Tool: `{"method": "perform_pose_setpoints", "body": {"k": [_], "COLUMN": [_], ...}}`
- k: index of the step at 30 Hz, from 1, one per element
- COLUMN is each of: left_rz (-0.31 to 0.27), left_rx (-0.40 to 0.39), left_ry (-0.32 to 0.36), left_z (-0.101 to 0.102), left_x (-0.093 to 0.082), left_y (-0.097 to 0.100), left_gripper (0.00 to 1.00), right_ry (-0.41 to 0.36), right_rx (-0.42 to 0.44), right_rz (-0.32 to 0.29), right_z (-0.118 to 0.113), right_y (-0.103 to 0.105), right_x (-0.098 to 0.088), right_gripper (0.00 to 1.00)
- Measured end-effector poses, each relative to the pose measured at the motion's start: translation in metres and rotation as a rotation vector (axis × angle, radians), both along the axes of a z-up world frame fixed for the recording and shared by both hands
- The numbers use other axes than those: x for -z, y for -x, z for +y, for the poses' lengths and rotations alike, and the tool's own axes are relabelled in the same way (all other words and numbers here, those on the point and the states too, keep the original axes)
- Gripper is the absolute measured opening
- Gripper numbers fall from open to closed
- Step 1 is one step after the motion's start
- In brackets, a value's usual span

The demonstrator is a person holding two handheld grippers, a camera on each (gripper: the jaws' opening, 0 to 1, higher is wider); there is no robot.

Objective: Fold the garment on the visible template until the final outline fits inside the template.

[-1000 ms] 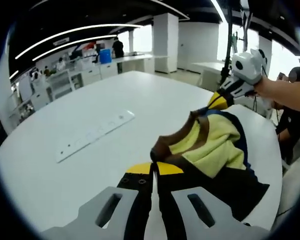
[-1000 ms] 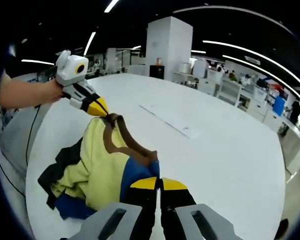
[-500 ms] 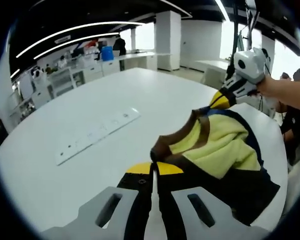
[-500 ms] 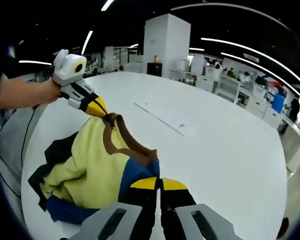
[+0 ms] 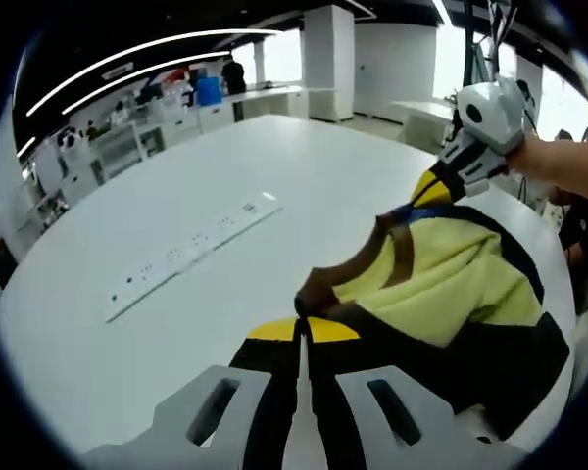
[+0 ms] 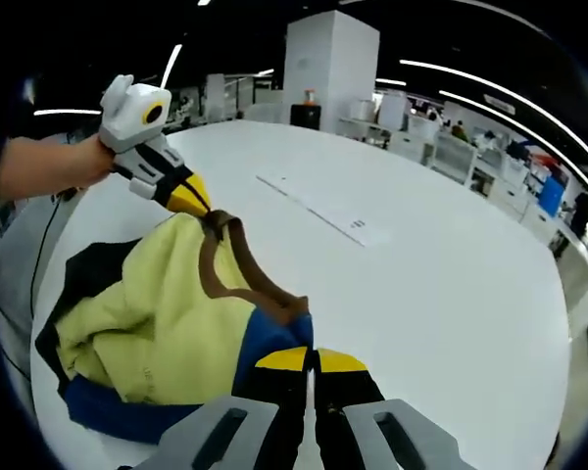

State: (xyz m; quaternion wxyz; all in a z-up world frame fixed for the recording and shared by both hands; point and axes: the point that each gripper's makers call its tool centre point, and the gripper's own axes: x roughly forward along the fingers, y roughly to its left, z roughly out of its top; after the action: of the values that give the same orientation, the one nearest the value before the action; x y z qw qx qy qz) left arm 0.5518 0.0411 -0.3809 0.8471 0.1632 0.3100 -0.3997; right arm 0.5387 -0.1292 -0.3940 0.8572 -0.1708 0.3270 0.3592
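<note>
Both grippers pinch the garment (image 6: pixel 167 333) at its brown neckband, lifting it over the white table (image 5: pixel 216 186) — left gripper (image 5: pixel 298 331) clenched at 6 o'clock, right gripper (image 6: pixel 311 358) likewise. Soft, light cloth (it sags at once); the collar corners look the sensible hold.

A large round white worktop (image 5: pixel 225 186) sits in an open office with a dark ceiling, long light strips (image 5: pixel 127 61), a white pillar (image 6: pixel 330 61), bright windows (image 5: pixel 451 54) and desks (image 6: pixel 451 152) behind.
</note>
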Motion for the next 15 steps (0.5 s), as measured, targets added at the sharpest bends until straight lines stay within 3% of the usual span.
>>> {"method": "perform_pose_setpoints", "body": {"k": [15], "left_rz": [0.071], "left_rx": [-0.016], "left_ry": [-0.049], "left_z": [0.002], "left_x": [0.024], "left_y": [-0.004], "left_gripper": [0.0], "right_ry": [0.026], "right_rx": [0.037], "right_rz": [0.07], "right_z": [-0.003], "right_y": [-0.003], "right_x": [0.023], "right_gripper": [0.0]}}
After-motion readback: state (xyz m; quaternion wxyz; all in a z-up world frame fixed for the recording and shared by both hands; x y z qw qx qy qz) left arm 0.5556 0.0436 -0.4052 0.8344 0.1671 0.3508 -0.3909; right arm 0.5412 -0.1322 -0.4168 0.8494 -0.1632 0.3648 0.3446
